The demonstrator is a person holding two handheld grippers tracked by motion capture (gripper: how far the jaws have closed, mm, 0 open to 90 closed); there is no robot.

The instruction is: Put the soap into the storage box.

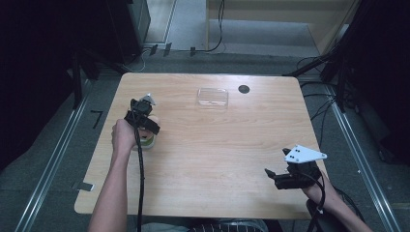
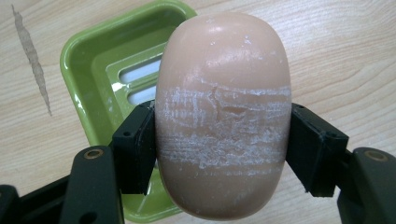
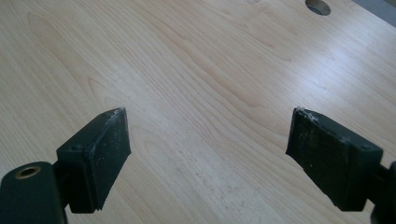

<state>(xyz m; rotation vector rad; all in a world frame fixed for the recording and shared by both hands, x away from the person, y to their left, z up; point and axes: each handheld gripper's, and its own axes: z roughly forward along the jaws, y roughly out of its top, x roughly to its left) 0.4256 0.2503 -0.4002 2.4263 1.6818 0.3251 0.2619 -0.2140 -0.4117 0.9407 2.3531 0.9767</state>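
— What do the left tongs point(image 2: 219, 140) have?

— A bar of pinkish soap point(image 2: 223, 112). Both pads press on its sides, one from each side, and the bar stands on end between them. White scuffed streaks run across its middle, right at the level of the pads.

— And where is it on the counter point(image 1: 227, 145)?

— Toward the left edge, about midway between the near and far edges. The soap is held over a green soap dish point(image 2: 100, 79), which lies on the wood just behind and below it. The dish has a slotted floor; its near right part is hidden behind the bar. I cannot tell whether the soap touches the dish.

— The right tongs point(image 3: 205, 158)?

— Wide apart, with bare wood between the pads. Whitish residue shows along the pads' edges. From the high view they point(image 1: 275, 176) sit near the near right corner, well apart from the soap.

— Anything else up there?

— A clear plastic lid or tray point(image 1: 212, 96) near the far edge, and a round dark hole point(image 1: 244, 89) just to its right.
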